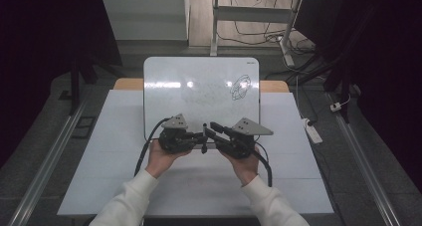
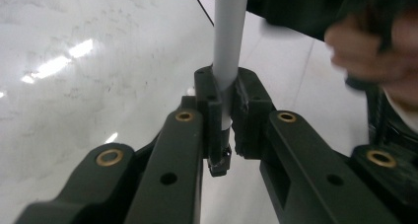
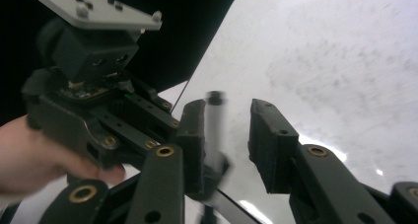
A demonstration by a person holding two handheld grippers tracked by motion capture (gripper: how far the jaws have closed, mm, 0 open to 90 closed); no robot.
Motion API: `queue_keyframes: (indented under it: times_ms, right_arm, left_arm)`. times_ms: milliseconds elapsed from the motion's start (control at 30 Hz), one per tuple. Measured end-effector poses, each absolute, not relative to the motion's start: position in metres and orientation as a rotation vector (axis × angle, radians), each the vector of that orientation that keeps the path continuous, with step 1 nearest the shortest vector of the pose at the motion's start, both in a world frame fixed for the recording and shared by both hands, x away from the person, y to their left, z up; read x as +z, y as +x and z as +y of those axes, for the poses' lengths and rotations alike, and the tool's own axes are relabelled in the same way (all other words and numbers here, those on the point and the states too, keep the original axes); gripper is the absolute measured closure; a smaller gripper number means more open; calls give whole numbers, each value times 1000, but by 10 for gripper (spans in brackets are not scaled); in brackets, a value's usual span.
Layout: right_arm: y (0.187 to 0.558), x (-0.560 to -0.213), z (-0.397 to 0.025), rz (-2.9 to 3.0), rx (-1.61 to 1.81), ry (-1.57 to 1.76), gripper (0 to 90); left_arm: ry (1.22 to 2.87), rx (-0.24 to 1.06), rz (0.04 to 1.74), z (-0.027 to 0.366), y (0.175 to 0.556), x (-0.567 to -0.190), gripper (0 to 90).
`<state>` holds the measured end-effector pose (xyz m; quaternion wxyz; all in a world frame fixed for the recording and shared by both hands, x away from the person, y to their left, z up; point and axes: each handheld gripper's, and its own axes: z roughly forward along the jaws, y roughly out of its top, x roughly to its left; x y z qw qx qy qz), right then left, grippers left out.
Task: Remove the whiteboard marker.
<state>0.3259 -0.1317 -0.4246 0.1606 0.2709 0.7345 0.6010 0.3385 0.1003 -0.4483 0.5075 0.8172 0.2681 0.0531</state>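
- The left gripper (image 1: 203,136) is clamped on a whiteboard marker (image 2: 227,51); in the left gripper view the marker's grey barrel runs straight out between the 2 jaws, its dark end tucked back toward the hand.
- The right gripper (image 3: 226,135) faces it from the right with jaws parted, the marker standing in the gap against one jaw, not pinched.
- I judge the right gripper must close on that free end.
- Beyond both lies the whiteboard (image 1: 169,76), a scribble (image 1: 241,88) near its right edge.
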Motion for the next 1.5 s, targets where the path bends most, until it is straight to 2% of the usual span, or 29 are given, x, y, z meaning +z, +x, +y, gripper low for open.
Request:
queue_keyframes:
  times_ms: [100, 133, 300, 567, 800, 1033, 1067, 1500]
  right_arm:
    - [329, -421, -144, 2131, 1727, 732, 615]
    - [336, -419, -154, 2239, 1719, 677, 548]
    - [346, -426, -173, 2418, 1687, 626, 471]
    - [345, -446, -163, 2683, 1583, 399, 464]
    - [340, -455, -149, 2779, 1560, 280, 554]
    - [338, -458, -143, 2809, 1572, 219, 677]
    - [338, -458, -141, 2824, 1570, 203, 719]
    - [340, -463, -138, 2828, 1581, 300, 769]
  left_arm:
    - [1982, 82, 617, 110, 340, -447, 819]
    - [1983, 65, 607, 112, 340, -446, 820]
    - [2001, 3, 546, 119, 339, -441, 819]
    - [2038, -96, 437, 108, 337, -436, 819]
    - [2041, -155, 388, 98, 336, -438, 819]
    - [2028, -197, 365, 93, 337, -439, 818]
    - [2028, -197, 362, 92, 337, -440, 818]
    - [2035, -178, 351, 87, 337, -443, 800]
